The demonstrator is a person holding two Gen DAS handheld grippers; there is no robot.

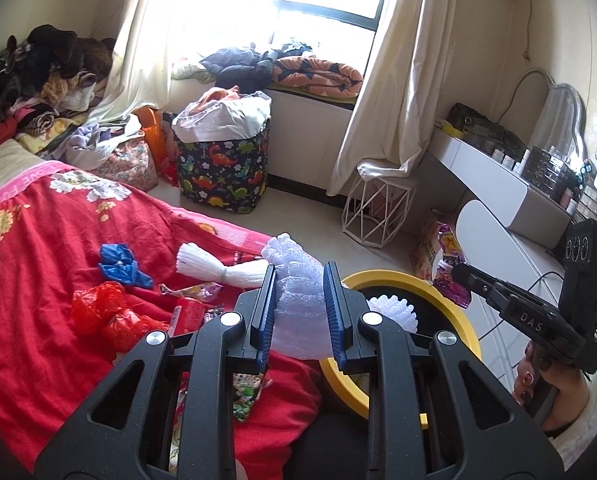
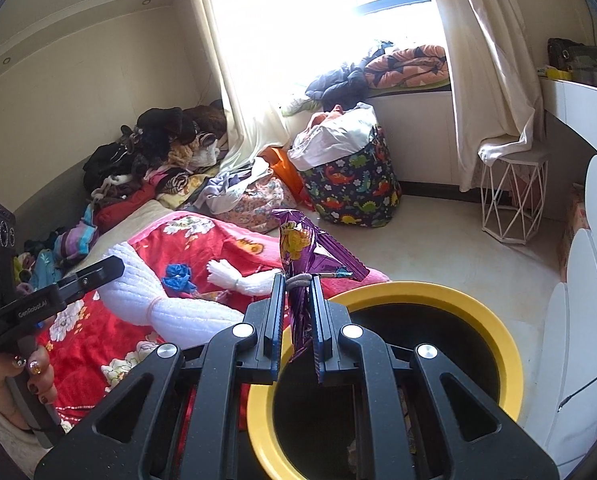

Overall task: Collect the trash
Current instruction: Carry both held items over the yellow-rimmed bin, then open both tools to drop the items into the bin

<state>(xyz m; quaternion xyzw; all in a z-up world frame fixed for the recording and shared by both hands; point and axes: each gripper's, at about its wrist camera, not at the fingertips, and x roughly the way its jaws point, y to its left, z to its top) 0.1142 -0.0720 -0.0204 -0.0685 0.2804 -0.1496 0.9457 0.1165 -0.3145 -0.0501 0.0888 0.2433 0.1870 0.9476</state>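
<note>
A red floral bedspread [image 1: 38, 248], a yellow-rimmed black bin [image 2: 478, 312], a purple snack wrapper [image 2: 302, 248], white foam netting [image 1: 298, 280] and a navy dinosaur-print hamper [image 1: 222, 172].

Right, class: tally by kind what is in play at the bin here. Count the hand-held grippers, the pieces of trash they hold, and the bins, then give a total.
Hand-held grippers: 2 (left hand-held gripper, right hand-held gripper)
Held trash pieces: 2 (white foam wrap, purple wrapper)
Bins: 1 (yellow-rimmed bin)
Total: 5
</note>
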